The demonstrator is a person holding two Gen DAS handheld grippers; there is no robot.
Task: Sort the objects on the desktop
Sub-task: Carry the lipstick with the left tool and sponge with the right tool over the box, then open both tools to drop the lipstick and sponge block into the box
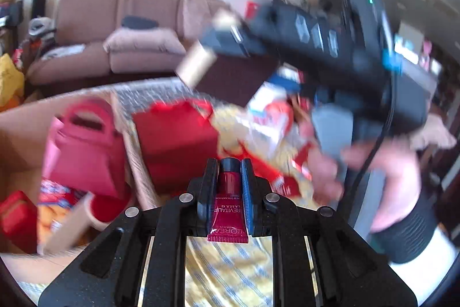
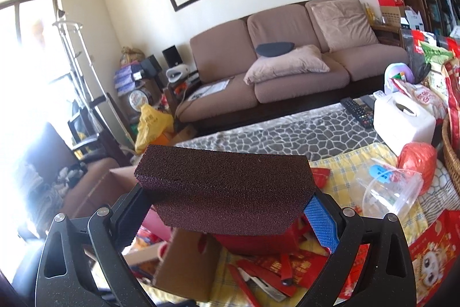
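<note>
My left gripper (image 1: 229, 163) is shut on a small dark-red cosmetic tube (image 1: 228, 209) with a black cap, held above the yellow checked tablecloth (image 1: 230, 272). My right gripper (image 2: 224, 200) is shut on a dark brown sponge block (image 2: 224, 189), held above an open cardboard box (image 2: 184, 266) at the table's edge. In the left wrist view the right gripper (image 1: 218, 48) shows blurred at the upper right, with the dark sponge (image 1: 233, 82) in it. A red gift bag (image 1: 86, 151) sits in the cardboard box (image 1: 26, 134).
Red packets (image 2: 270, 269) and snack bags (image 1: 273, 117) litter the yellow cloth. A clear plastic container (image 2: 394, 192), a red bag (image 2: 417, 160), a white tissue box (image 2: 402, 120), a remote (image 2: 356, 108) and a wicker basket (image 2: 452, 160) stand at the right. A sofa (image 2: 287, 59) lies behind.
</note>
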